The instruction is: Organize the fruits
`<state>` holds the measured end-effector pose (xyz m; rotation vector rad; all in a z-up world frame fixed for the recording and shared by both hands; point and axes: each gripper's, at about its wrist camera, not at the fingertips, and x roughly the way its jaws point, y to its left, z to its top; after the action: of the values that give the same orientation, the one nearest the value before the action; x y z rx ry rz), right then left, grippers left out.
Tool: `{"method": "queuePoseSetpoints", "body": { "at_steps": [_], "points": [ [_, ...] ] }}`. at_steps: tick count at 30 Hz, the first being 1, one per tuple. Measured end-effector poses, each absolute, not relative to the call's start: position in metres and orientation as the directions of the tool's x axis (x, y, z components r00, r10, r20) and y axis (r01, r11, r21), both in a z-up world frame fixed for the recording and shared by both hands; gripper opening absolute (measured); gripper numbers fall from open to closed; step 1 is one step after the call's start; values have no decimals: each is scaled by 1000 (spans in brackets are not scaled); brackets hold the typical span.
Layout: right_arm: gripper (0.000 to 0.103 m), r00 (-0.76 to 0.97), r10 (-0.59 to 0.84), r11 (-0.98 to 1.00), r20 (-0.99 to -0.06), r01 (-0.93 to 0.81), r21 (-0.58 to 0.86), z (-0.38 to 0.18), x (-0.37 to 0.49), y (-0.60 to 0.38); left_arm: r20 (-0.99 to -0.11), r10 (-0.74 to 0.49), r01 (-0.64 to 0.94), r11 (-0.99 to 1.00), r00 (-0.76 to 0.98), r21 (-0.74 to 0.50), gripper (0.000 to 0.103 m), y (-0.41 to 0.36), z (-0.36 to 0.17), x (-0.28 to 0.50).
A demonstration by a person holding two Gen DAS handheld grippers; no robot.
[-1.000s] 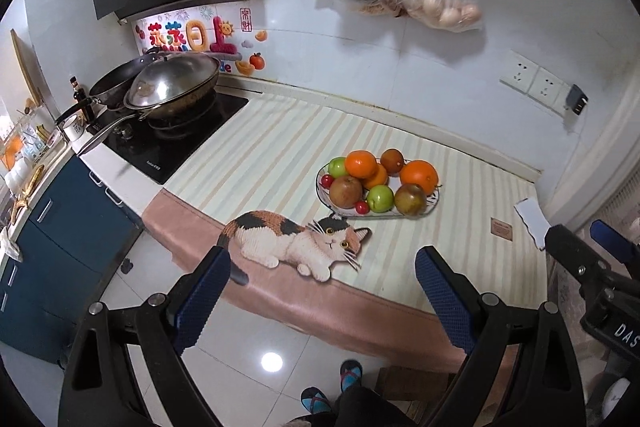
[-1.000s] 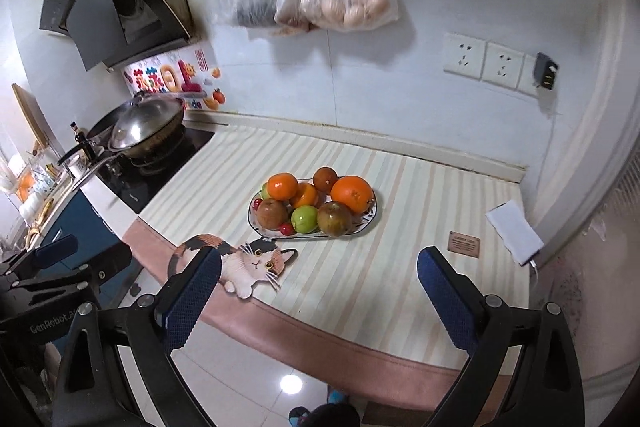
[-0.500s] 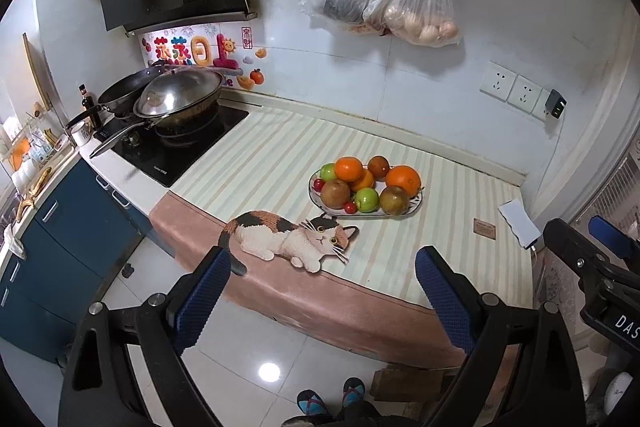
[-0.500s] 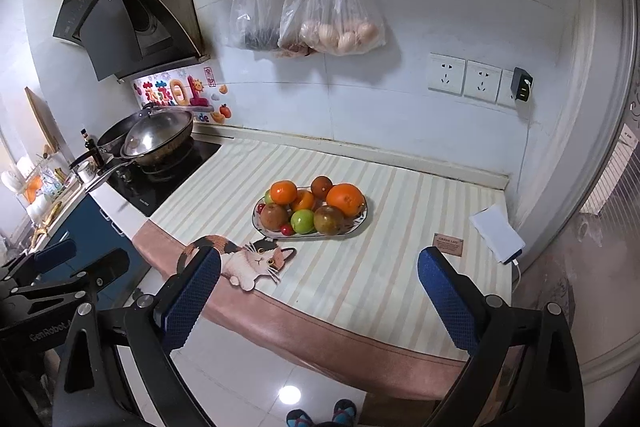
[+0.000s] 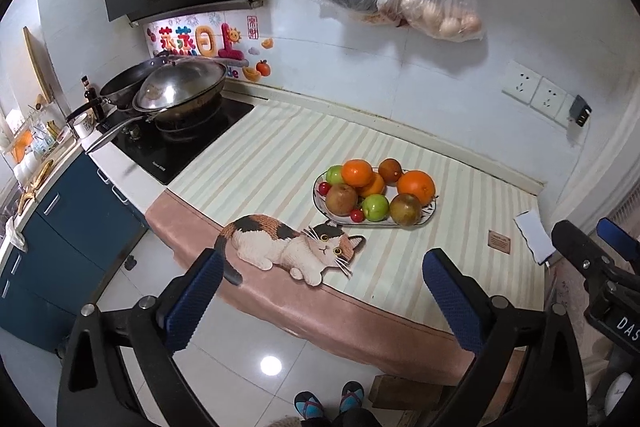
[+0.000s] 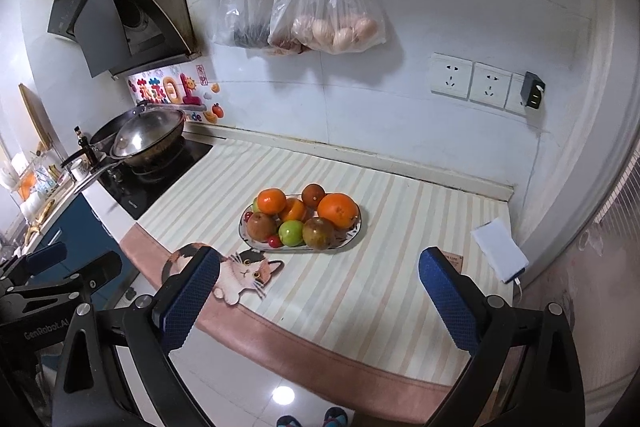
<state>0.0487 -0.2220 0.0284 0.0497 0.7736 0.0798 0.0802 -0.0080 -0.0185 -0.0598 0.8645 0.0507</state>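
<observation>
Here, one plate (image 6: 354,233), two green apples (image 6: 291,232)

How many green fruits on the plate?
2. One green apple at the front of the plate, between two brownish fruits. Another green fruit at the back left, mostly behind an orange. More could be hidden under the pile.

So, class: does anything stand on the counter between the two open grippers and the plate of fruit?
Nothing visible blocks either one. Only the flat striped mat and its printed cat lie between the left gripper, the right gripper and the plate. Both hang open short of the counter edge.
</observation>
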Motion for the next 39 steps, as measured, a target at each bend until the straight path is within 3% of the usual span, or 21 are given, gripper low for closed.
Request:
{"method": "queuePoseSetpoints", "body": {
  "at_steps": [17,39],
  "points": [
    [102,658,76,997,-749,-41,65,-23,121,-220,-799,56,-95,995,598,-1,102,-15,-54,142],
    [102,636,84,996,-767,-39,76,-36,132,-220,-807,64,-90,996,587,13,102,-19,-59,149]
  ]
}}
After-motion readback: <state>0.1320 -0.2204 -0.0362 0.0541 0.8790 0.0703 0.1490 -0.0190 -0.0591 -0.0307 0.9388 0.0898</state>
